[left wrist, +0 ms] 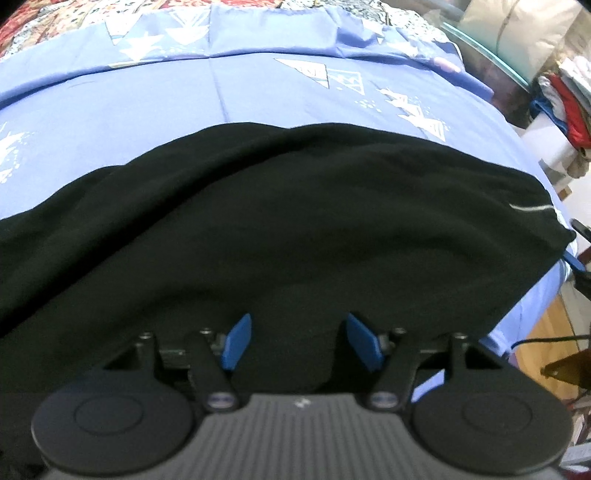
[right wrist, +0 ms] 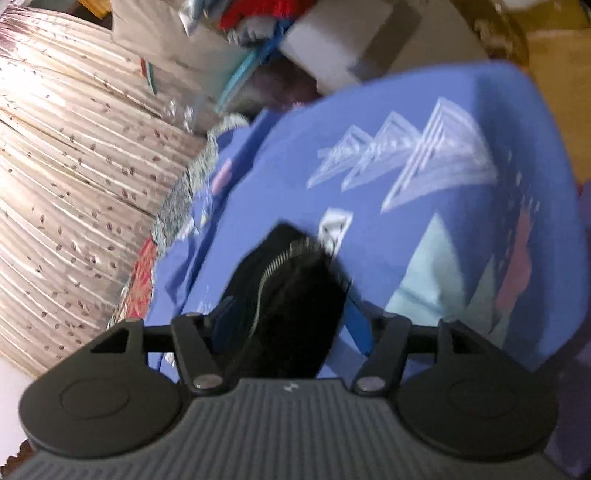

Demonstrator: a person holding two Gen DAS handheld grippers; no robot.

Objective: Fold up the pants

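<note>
Black pants [left wrist: 277, 229] lie crosswise on the blue bed sheet [left wrist: 258, 92], with a thin grey stripe near their right end. My left gripper [left wrist: 301, 338] hovers over the near edge of the cloth. It is open, its blue fingertips [left wrist: 238, 341] well apart and nothing pinched. In the right wrist view an end of the pants [right wrist: 295, 295] with a metal zipper [right wrist: 275, 266] lies between the fingers of my right gripper [right wrist: 290, 323], which is open, its pads off the cloth. One blue finger [left wrist: 573, 259] of that gripper shows at the pants' right end.
A patchwork quilt [left wrist: 55, 22] lies at the far side of the bed. Clothes are piled [left wrist: 565, 103] beyond the bed's right edge, above a wooden floor [left wrist: 543, 332]. A pleated patterned curtain [right wrist: 74, 184] hangs beside the bed.
</note>
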